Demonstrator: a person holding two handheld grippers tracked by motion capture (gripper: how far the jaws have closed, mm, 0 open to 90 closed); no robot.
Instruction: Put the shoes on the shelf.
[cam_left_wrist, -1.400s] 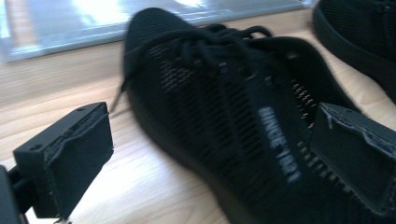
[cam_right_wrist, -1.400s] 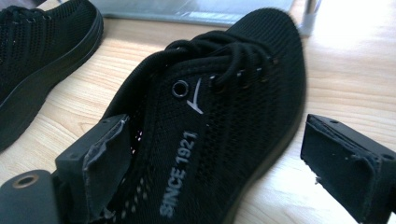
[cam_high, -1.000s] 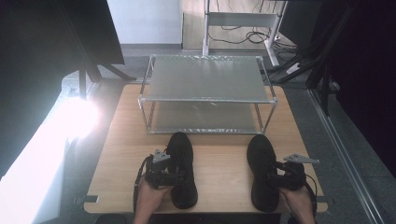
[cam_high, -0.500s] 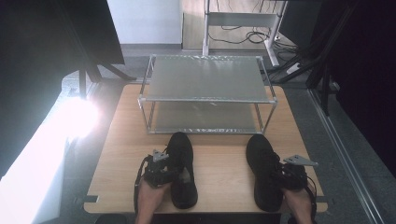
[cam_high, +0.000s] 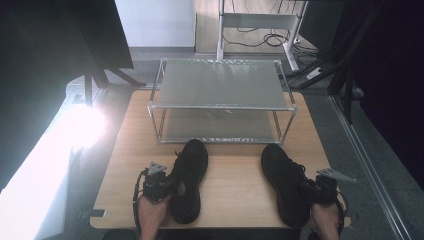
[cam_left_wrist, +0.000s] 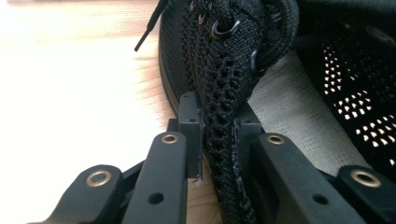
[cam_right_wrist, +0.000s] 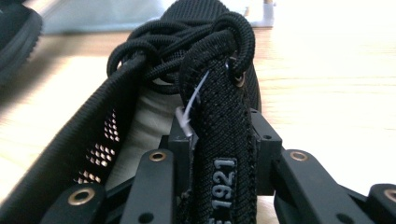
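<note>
Two black shoes on a wooden table (cam_high: 235, 185), toes toward a metal two-shelf rack (cam_high: 220, 102) at the far half of the tabletop, both shelves bare. Left shoe (cam_high: 189, 180) near the front edge, left of centre, heel toward the person; right shoe (cam_high: 286, 182) well apart from it, right of centre, turned a little so that its toe leans inward. Left gripper (cam_high: 170, 184) at the outer side of the left shoe, level with the collar, held in the left hand (cam_high: 150, 215) coming in from the bottom edge. In the left gripper view, jaws just closed and now clamped on the mesh side wall of the left shoe (cam_left_wrist: 224, 93), one pad outside the wall and one inside the opening, pale insole to the right, a lace end lying loose on the wood. Right gripper (cam_high: 307, 192) at the outer rear side of the right shoe, in the right hand (cam_high: 325, 220). In the right gripper view, jaws likewise just closed, now pinching the upright knit wall of the right shoe (cam_right_wrist: 219, 107), with white digits on that fabric between the pads and a white plastic tag loop beside it, knotted laces bunched just above. Both soles flat on the table. Bright glare on the floor left of the table.
</note>
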